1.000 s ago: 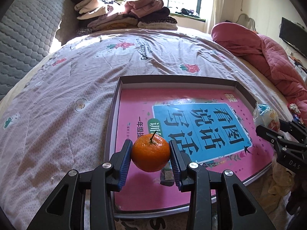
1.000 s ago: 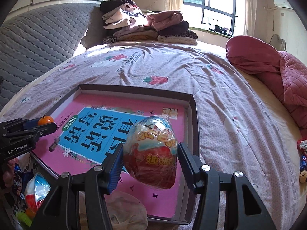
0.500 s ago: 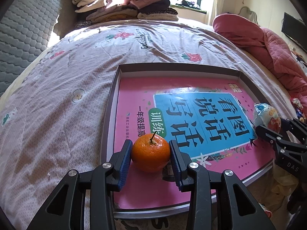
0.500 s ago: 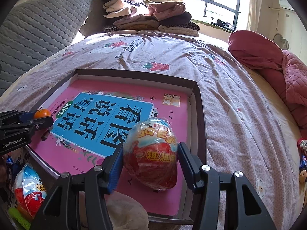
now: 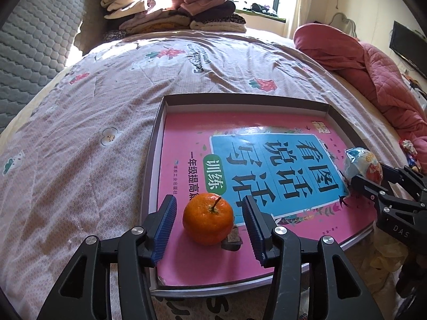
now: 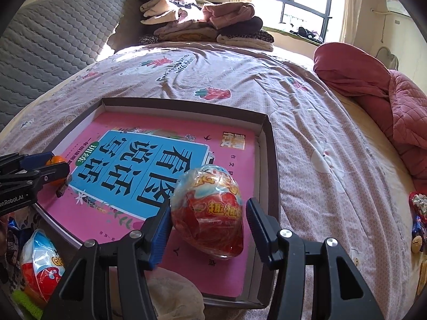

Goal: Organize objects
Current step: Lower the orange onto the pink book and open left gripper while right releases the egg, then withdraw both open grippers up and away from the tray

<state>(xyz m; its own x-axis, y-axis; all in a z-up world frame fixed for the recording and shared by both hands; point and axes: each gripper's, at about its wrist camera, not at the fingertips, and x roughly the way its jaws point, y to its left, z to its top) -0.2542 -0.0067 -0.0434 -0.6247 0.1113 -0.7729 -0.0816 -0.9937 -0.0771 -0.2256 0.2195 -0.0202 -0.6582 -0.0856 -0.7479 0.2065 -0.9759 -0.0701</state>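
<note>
A shallow grey box (image 5: 240, 98) lies on the bed with a pink book (image 5: 186, 138) inside it. An orange (image 5: 208, 221) with a short stem rests on the book's near left corner. My left gripper (image 5: 208, 202) straddles it, jaws opening, with a gap on each side. In the right wrist view my right gripper (image 6: 209, 205) is shut on a plastic-wrapped toy egg (image 6: 208, 213) whose bottom touches the book (image 6: 117, 122) near the box's right wall (image 6: 272, 160). The left gripper (image 6: 34, 173) and orange (image 6: 54, 160) show at the far left.
A small dark scrap (image 5: 233, 240) lies beside the orange. A second toy egg (image 6: 40, 261) and a crumpled bag (image 6: 173, 293) sit below the box's near edge. Folded clothes (image 5: 173, 10) are stacked at the bed's head, and a pink quilt (image 5: 373, 64) is on the right.
The left jaws have spread apart and let go of the orange, which now sits free on the book. The right gripper still clasps the toy egg.
</note>
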